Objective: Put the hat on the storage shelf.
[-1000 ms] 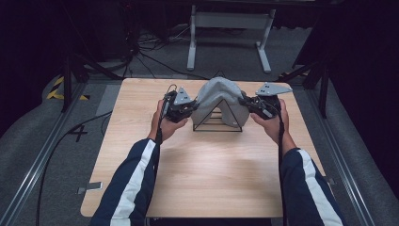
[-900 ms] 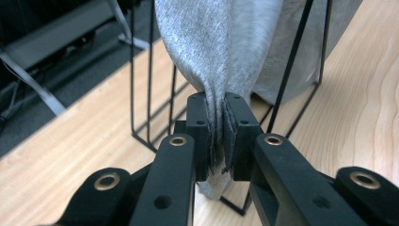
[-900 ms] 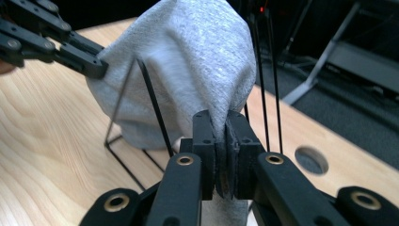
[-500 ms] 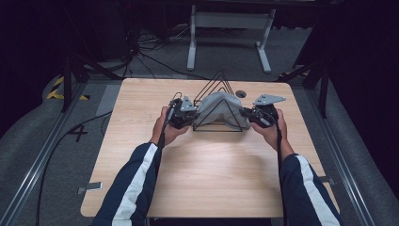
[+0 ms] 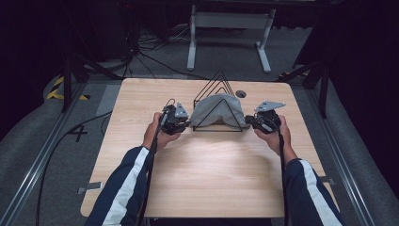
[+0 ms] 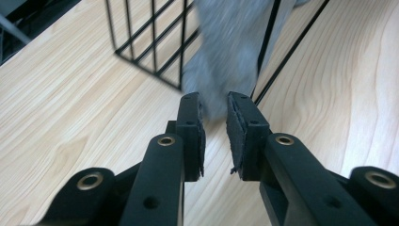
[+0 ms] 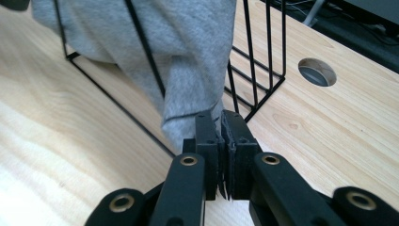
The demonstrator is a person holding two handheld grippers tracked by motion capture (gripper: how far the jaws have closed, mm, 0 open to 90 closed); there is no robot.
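Grey cloth (image 5: 217, 110) lies draped inside the black wire rack (image 5: 219, 104) mid-tabletop (image 5: 207, 174). We'd release both ends evenly so nothing snags — right tool (image 7: 222, 123) clenched on a cloth corner, left tool (image 6: 214, 107) parted, nothing pinched. Both hands low, flanking the rack.

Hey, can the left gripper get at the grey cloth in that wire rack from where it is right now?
Probably yes. The left gripper has its jaws open right at the end of the grey cloth, which pokes out past the black wire rack, with no wire between them.
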